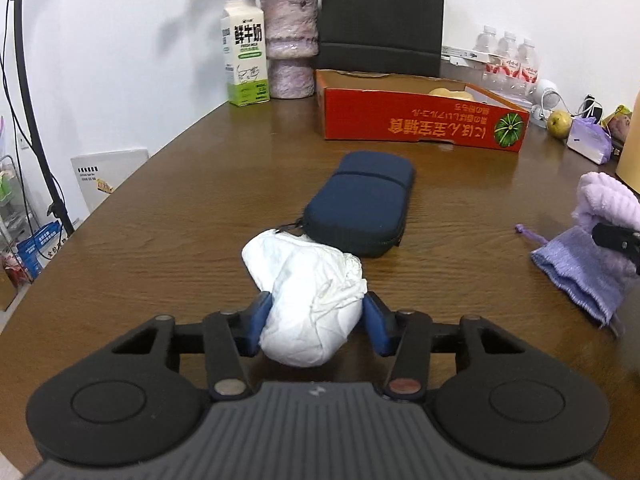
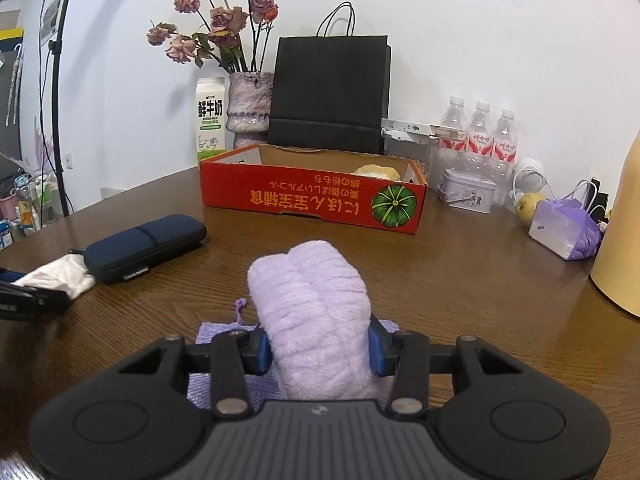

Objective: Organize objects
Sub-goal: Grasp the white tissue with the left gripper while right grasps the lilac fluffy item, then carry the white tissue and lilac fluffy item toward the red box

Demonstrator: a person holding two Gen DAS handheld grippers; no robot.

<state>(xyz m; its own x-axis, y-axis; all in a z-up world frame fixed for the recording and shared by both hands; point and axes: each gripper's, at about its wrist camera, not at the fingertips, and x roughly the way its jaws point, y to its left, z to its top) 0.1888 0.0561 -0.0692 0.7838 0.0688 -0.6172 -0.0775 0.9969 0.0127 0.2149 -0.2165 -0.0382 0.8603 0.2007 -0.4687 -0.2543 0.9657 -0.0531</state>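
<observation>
My left gripper (image 1: pixel 316 312) is shut on a crumpled white cloth (image 1: pixel 308 292); both blue pads press its sides low over the wooden table (image 1: pixel 160 216). Just beyond the cloth lies a dark blue zipped case (image 1: pixel 362 204). My right gripper (image 2: pixel 318 350) is shut on a rolled lilac towel (image 2: pixel 312 312), which stands up between its pads above a flat purple knitted pouch (image 2: pixel 212 332). In the left wrist view the lilac towel (image 1: pixel 604 204) and pouch (image 1: pixel 580 276) show at the right edge. In the right wrist view the white cloth (image 2: pixel 60 276) and the case (image 2: pixel 144 246) lie at the left.
A red cardboard box (image 2: pixel 312 200) stands open at the back with a pale object inside. Behind it are a black paper bag (image 2: pixel 330 96), a milk carton (image 2: pixel 210 120) and a vase of dried roses (image 2: pixel 250 106). Water bottles (image 2: pixel 480 132), a tin (image 2: pixel 468 192), a pear (image 2: pixel 526 206) and a purple packet (image 2: pixel 564 232) crowd the right.
</observation>
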